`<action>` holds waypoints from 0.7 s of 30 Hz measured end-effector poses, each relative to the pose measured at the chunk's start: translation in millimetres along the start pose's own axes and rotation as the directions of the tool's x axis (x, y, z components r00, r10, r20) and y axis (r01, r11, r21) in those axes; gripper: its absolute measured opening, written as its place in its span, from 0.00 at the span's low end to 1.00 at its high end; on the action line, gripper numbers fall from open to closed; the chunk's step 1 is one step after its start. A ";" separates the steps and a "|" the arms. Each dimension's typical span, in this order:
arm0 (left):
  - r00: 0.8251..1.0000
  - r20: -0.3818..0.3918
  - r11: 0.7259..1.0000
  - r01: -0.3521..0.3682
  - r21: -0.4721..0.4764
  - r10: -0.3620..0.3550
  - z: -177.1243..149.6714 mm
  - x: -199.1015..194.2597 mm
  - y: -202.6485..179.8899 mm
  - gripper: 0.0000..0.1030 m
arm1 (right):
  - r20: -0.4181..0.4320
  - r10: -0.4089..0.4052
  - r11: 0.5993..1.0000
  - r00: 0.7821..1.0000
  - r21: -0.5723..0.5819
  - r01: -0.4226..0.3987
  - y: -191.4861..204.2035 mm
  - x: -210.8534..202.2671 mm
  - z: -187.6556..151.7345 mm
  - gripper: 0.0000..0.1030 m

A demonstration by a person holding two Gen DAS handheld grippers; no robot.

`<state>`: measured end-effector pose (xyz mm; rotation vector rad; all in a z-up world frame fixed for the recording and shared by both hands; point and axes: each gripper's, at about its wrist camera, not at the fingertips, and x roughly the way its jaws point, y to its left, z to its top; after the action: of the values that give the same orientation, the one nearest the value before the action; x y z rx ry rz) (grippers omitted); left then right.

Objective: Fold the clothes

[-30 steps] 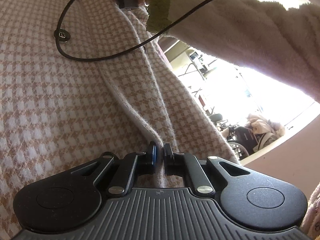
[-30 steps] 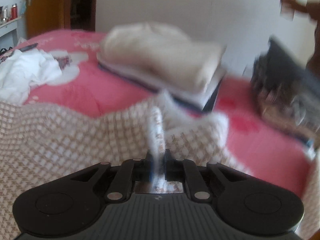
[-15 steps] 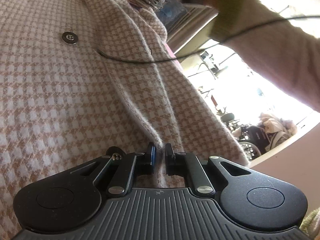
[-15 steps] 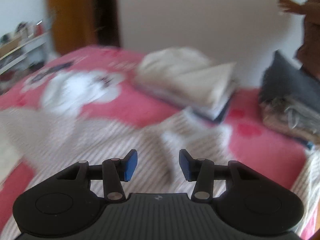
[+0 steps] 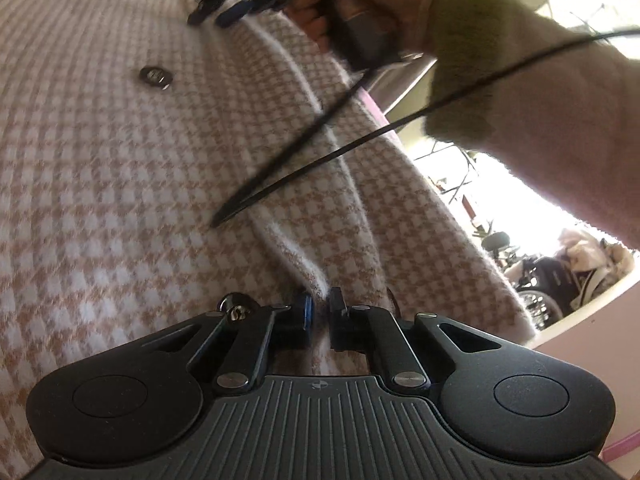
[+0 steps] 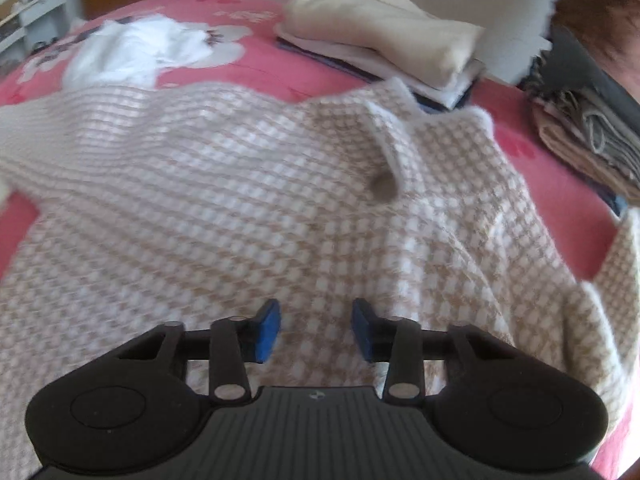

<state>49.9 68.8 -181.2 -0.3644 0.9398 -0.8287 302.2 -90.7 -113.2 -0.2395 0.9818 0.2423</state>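
A houndstooth cardigan (image 6: 248, 184) in tan and white lies spread over a pink floral bedspread (image 6: 256, 56), its buttoned front facing up. The left gripper (image 5: 318, 312) has its jaws pressed together on a raised fold of the cardigan's white-edged placket, which runs straight ahead from between the jaws. The right gripper (image 6: 316, 330) hangs just above the knit with its blue pads spread apart and nothing between them; the cloth fills the space ahead of and below its jaws, with the collar and a button (image 6: 382, 188) further ahead and slightly right.

In the left wrist view, the person's right hand (image 5: 340, 4) holds that open gripper far ahead of the left jaws, and a black cable (image 5: 320, 168) trails loosely across the fabric between them, near a metal button (image 5: 156, 76).

The risks look plain enough: the slack cable could snag a button or get trapped under a fold. With only one edge pinched, a pull from the left could drag the loose knit into a bunch instead of a clean crease. A folded stack of cream clothes (image 6: 384, 36) sits well ahead of the right jaws, a crumpled white garment (image 6: 132, 52) ahead left.
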 end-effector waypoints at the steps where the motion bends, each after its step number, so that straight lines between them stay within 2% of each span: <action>1: 1.000 0.004 1.000 0.000 0.013 0.000 0.3 -0.1 -1.4 0.03 | 0.010 -0.003 1.000 1.000 0.017 0.003 -3.4 1.6 -2.6 0.23; 3: 1.000 0.015 0.999 0.004 0.036 -0.004 1.0 -1.2 -4.1 0.03 | 0.035 0.002 0.998 0.999 0.055 -0.004 -11.9 2.5 -6.1 0.08; 7: 0.997 0.072 0.998 0.038 0.053 -0.042 3.7 -12.3 -8.0 0.02 | 0.089 0.069 0.981 0.994 0.173 -0.084 -32.9 -8.8 -10.6 0.06; 11: 0.989 0.132 0.997 0.059 0.050 -0.065 7.8 -32.5 -5.0 0.02 | 0.209 0.180 0.914 0.961 0.325 -0.242 -56.7 -30.5 -12.2 0.06; 14: 0.990 0.136 0.999 0.026 0.023 -0.029 8.6 -45.0 7.4 0.02 | 0.276 0.210 0.872 0.938 0.382 -0.308 -65.8 -35.9 -9.7 0.06; 17: 0.992 0.123 0.998 0.010 -0.060 -0.002 5.7 -51.7 29.3 0.02 | 0.275 0.212 0.874 0.938 0.376 -0.308 -59.2 -22.9 -6.3 0.06; 19: 0.993 0.114 0.997 0.002 -0.076 0.007 4.2 -52.6 32.9 0.02 | 0.260 0.217 0.880 0.941 0.364 -0.304 -51.0 -9.4 -5.9 0.06; 21: 0.994 0.106 0.996 -0.006 -0.084 0.015 2.9 -53.4 35.9 0.02 | 0.231 0.208 0.903 0.950 0.327 -0.277 -40.1 4.8 -6.3 0.06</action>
<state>51.8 132.4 -171.2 -0.4715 0.8785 -0.7541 312.1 -130.1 -117.0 0.2394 0.8452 0.3048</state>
